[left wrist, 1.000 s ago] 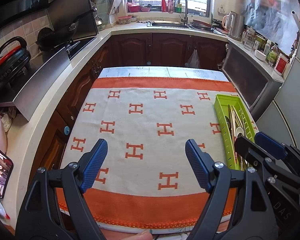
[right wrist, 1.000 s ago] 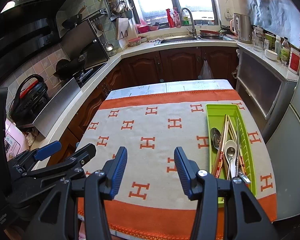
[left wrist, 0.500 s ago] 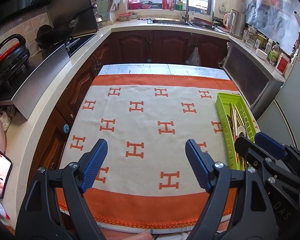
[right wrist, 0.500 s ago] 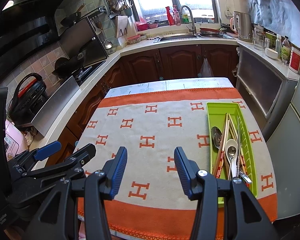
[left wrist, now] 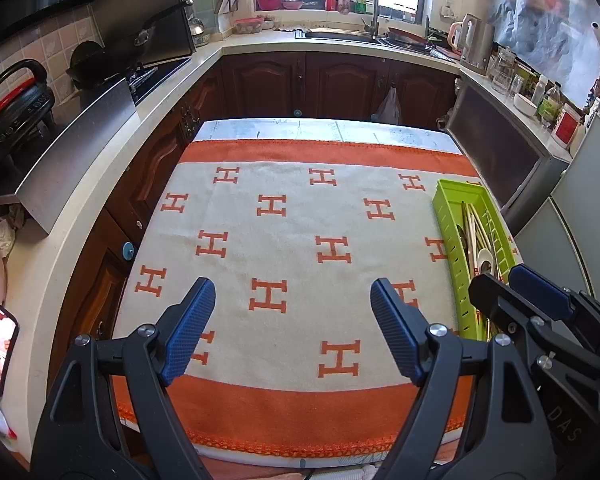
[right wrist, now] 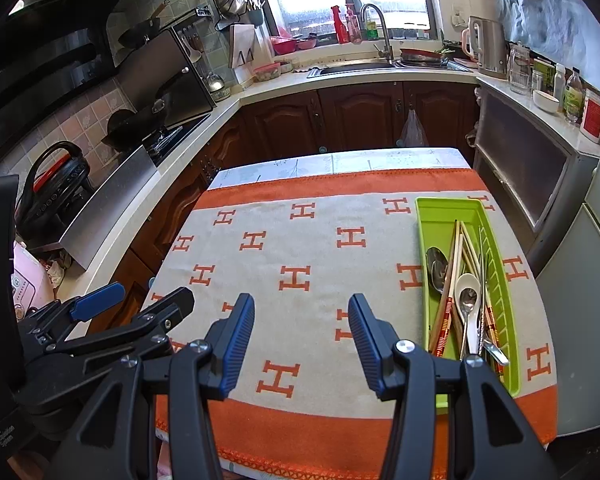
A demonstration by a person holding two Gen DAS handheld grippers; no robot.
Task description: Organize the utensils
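A green utensil tray [right wrist: 436, 216] lies on the right side of the table, also in the left wrist view [left wrist: 452, 216]. It holds spoons [right wrist: 466, 300], chopsticks [right wrist: 452, 264] and other cutlery, all lying lengthwise. My left gripper [left wrist: 292, 312] is open and empty above the near middle of the cloth. My right gripper [right wrist: 302, 320] is open and empty above the near edge, left of the tray. The right gripper shows in the left wrist view [left wrist: 512, 284], in front of the tray's near end.
The table carries a cream and orange cloth [left wrist: 292, 220] with H marks. Dark wooden cabinets [right wrist: 360, 116] and counters ring the table, with a stove [right wrist: 164, 136] on the left, a sink [right wrist: 364, 66] at the back and a fridge [right wrist: 596, 264] on the right.
Both cameras have tipped slightly downward or drawn back a little, so the table sits a touch lower in view. Neither gripper has opened or shut, and the tray's contents have not moved.
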